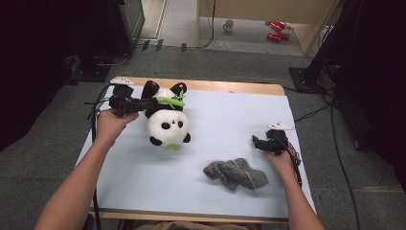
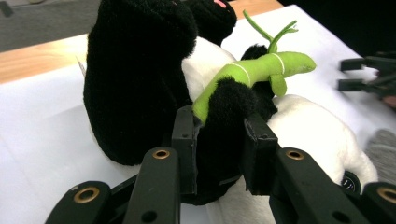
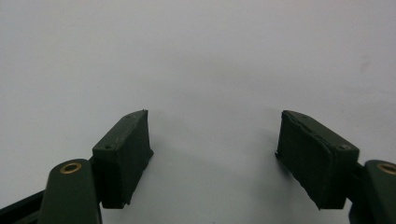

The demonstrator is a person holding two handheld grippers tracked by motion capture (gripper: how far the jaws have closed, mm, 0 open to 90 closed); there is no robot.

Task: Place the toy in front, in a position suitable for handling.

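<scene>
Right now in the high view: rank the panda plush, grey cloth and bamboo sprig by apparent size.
1. Panda plush, largest; the left tongs are shut on its black arm.
2. Grey cloth, a crumpled heap, clearly smaller than the plush.
3. Bamboo sprig, a thin green piece on the plush, smallest.

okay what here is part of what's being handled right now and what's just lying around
In hand: the plush panda, its black arm clamped by the left gripper.
Lying about: grey cloth, open right gripper resting empty, mug and red cans on the floor.
</scene>
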